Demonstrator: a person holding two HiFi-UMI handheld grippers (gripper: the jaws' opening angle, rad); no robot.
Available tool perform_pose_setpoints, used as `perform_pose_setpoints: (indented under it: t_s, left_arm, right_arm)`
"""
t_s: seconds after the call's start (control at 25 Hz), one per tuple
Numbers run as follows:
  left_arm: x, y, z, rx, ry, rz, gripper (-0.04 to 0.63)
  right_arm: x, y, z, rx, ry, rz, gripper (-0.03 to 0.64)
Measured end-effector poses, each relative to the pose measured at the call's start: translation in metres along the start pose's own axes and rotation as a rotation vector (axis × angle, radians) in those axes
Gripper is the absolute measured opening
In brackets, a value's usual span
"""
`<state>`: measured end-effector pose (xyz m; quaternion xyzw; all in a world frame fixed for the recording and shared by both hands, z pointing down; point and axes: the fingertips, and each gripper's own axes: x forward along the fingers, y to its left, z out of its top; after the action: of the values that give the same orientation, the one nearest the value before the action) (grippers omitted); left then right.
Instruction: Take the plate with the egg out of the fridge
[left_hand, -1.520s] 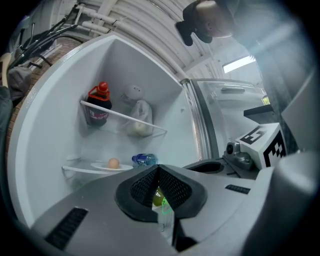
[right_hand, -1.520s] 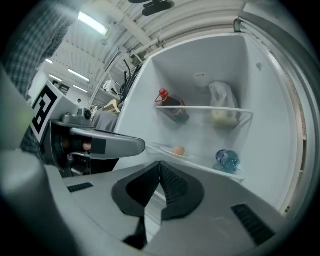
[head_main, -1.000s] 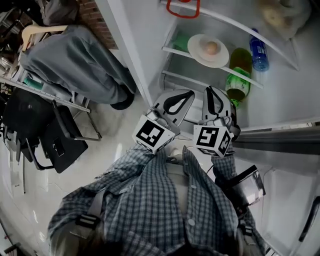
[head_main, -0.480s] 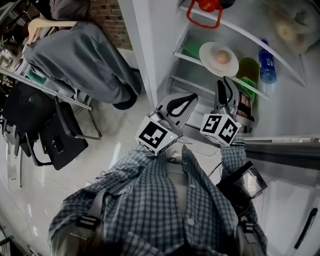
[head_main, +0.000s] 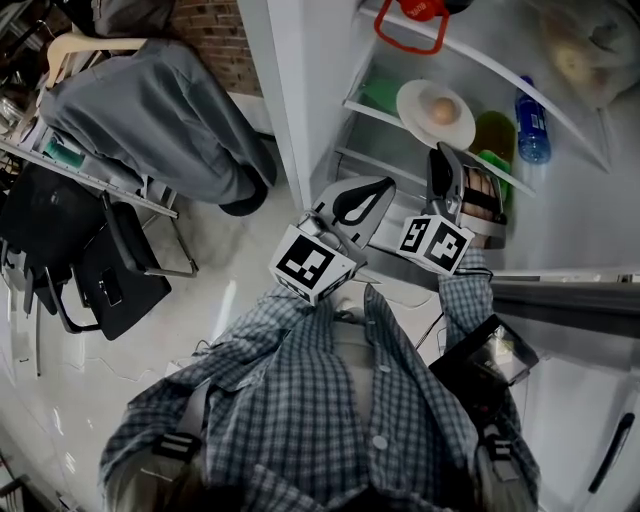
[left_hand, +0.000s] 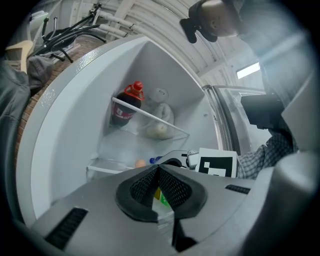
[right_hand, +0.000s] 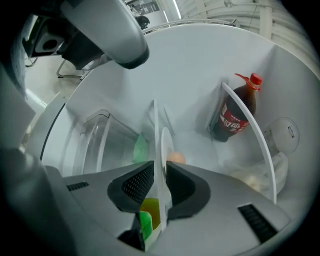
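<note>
The right gripper, whose jaws have just been opening wide, sights along the glass shelf, with the rim of the white plate edge-on in the gap and the pads pressing nothing. The left gripper hangs beside it, jaws together and empty. Closing here might pinch shelf and rim together, or nip too little rim (the egg lies loose and could roll off a tilted plate). A green bottle crowds the plate's side. Outward, toward the person, the way looks open.
</note>
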<state>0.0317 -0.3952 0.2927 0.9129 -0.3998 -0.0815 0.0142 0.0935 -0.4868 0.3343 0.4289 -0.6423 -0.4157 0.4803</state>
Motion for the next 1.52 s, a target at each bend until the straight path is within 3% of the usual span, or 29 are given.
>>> perform_pose_setpoints:
  t_s: [0.12, 0.24, 0.48, 0.72, 0.88, 1.08, 1.24, 1.36, 1.52]
  left_arm:
    - [0.004, 0.003, -0.002, 0.004, -0.004, 0.003, 0.006]
    - [0.006, 0.006, -0.001, 0.007, -0.004, -0.002, 0.006]
    - [0.011, 0.003, 0.004, -0.008, -0.001, -0.022, 0.006]
    - [0.023, 0.000, -0.007, -0.074, 0.009, -0.035, 0.006]
    - [0.032, -0.004, -0.014, -0.166, 0.023, -0.071, 0.006]
    - [0.043, 0.006, -0.024, -0.245, 0.063, -0.012, 0.008]
    - [0.051, 0.012, -0.021, -0.387, 0.021, -0.005, 0.018]
    - [0.053, 0.016, -0.016, -0.503, -0.031, -0.017, 0.116]
    - [0.058, 0.024, -0.021, -0.673, -0.053, -0.010, 0.132]
  right_arm:
    - [0.005, 0.000, 0.001, 0.008, -0.015, -0.012, 0.080]
    - [0.005, -0.003, 0.002, -0.002, -0.018, -0.028, 0.029]
    - [-0.005, -0.007, 0.002, -0.022, -0.002, -0.017, 0.023]
    - [-0.012, -0.004, -0.002, -0.022, -0.003, -0.014, 0.023]
    - [-0.020, -0.005, -0.004, -0.016, 0.000, -0.019, 0.023]
    - [-0.029, -0.008, -0.001, 0.005, -0.023, -0.044, 0.020]
    - [-0.033, -0.008, 0.000, 0.010, -0.029, -0.040, 0.020]
    - [-0.035, -0.008, 0.000, 0.013, -0.035, -0.044, 0.020]
    - [-0.039, -0.007, 0.002, 0.004, -0.038, -0.048, 0.020]
